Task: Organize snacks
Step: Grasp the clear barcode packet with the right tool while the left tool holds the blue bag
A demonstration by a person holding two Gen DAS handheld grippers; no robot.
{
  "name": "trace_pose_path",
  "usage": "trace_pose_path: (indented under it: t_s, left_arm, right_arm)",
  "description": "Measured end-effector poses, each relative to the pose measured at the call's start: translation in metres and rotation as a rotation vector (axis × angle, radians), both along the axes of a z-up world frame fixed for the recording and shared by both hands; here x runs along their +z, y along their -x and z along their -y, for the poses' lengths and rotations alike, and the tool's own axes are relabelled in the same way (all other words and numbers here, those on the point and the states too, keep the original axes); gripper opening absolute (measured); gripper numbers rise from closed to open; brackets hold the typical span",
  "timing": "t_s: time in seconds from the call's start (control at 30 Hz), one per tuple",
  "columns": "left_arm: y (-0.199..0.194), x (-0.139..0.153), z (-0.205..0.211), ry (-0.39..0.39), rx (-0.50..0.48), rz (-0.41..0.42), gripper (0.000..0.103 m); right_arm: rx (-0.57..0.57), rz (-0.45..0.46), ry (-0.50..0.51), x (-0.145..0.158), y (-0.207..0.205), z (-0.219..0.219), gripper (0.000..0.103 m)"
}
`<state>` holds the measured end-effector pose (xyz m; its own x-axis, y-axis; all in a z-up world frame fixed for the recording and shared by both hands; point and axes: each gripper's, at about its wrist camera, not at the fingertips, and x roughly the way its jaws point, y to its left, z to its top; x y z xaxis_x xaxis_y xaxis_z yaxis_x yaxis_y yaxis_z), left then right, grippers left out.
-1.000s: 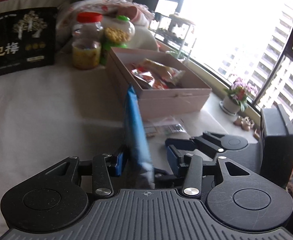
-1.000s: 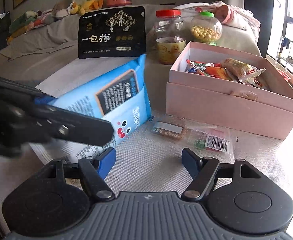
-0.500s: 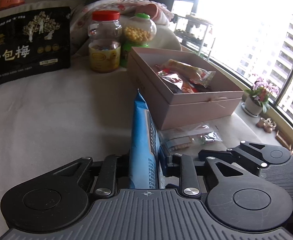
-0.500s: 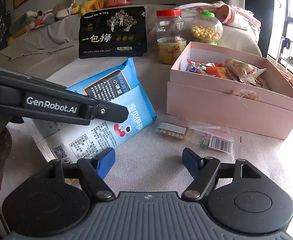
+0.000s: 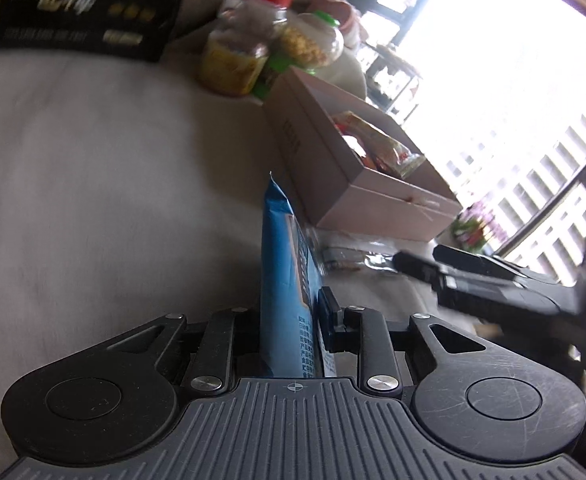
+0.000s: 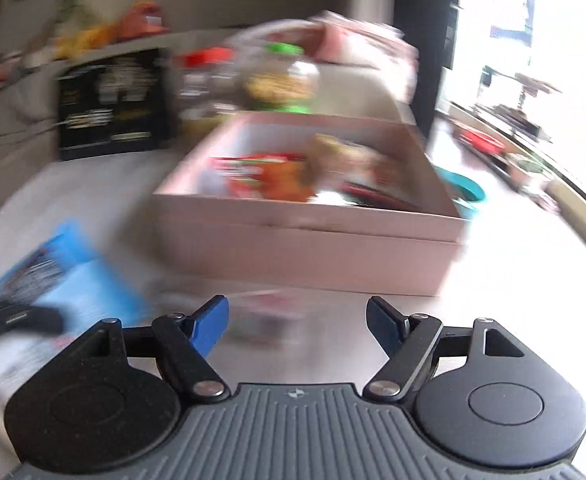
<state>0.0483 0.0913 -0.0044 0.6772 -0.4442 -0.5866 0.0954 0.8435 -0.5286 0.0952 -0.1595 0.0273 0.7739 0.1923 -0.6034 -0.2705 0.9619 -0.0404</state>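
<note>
My left gripper (image 5: 289, 312) is shut on a blue snack packet (image 5: 283, 264), held edge-on above the cloth; the packet also shows in the right wrist view (image 6: 69, 280) at the left. An open pink box (image 5: 345, 172) holding snack packets stands ahead of it to the right and fills the middle of the right wrist view (image 6: 305, 232). A clear-wrapped snack (image 5: 345, 254) lies on the cloth in front of the box. My right gripper (image 6: 297, 316) is open and empty, just above that wrapped snack (image 6: 265, 316). The right wrist view is blurred.
A black snack bag (image 5: 85, 4) stands at the back left. A red-lidded jar (image 5: 241, 56) and a green-lidded jar (image 5: 313, 40) stand behind the box. A teal bowl (image 6: 465, 192) sits right of the box. A window ledge with a plant (image 5: 477, 228) lies to the right.
My left gripper has tilted with the blue packet still in it. My right gripper has swung right and forward toward the box, over the clear-wrapped snack, staying open.
</note>
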Motion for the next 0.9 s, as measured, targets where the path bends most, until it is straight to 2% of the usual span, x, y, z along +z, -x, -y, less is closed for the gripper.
trace_pose_path:
  t_s: [0.1, 0.27, 0.33, 0.47, 0.6, 0.67, 0.77, 0.83, 0.9]
  left_arm:
    - [0.008, 0.000, -0.006, 0.024, 0.017, 0.001, 0.025]
    - [0.019, 0.010, -0.013, -0.041, 0.107, 0.004, 0.024]
    - [0.020, 0.013, -0.015, -0.056, 0.132, -0.004, 0.025]
    - [0.024, 0.012, -0.014, -0.077, 0.129, 0.027, 0.026]
    - [0.027, 0.008, -0.016, -0.099, 0.140, 0.039, 0.033]
    - [0.028, 0.008, -0.016, -0.098, 0.137, 0.046, 0.033]
    - [0.030, 0.007, -0.015, -0.111, 0.125, 0.051, 0.033]
    - [0.032, 0.008, -0.015, -0.120, 0.116, 0.052, 0.033]
    - [0.034, 0.009, -0.015, -0.130, 0.108, 0.049, 0.033]
  right_arm:
    - [-0.084, -0.027, 0.021, -0.005, -0.021, 0.013, 0.077]
    - [-0.106, -0.050, 0.022, -0.015, -0.031, 0.014, 0.076]
    - [-0.033, -0.068, 0.012, -0.014, -0.025, 0.006, 0.076]
    - [0.186, -0.130, -0.026, -0.012, 0.004, -0.015, 0.076]
    - [0.331, -0.068, 0.004, -0.003, 0.032, -0.036, 0.076]
    - [0.371, -0.022, 0.053, 0.000, 0.035, -0.049, 0.077]
    - [0.393, 0.021, 0.146, -0.003, 0.020, -0.070, 0.077]
    - [0.382, 0.017, 0.186, -0.010, 0.003, -0.080, 0.077]
    - [0.379, -0.010, 0.160, -0.013, -0.013, -0.083, 0.078]
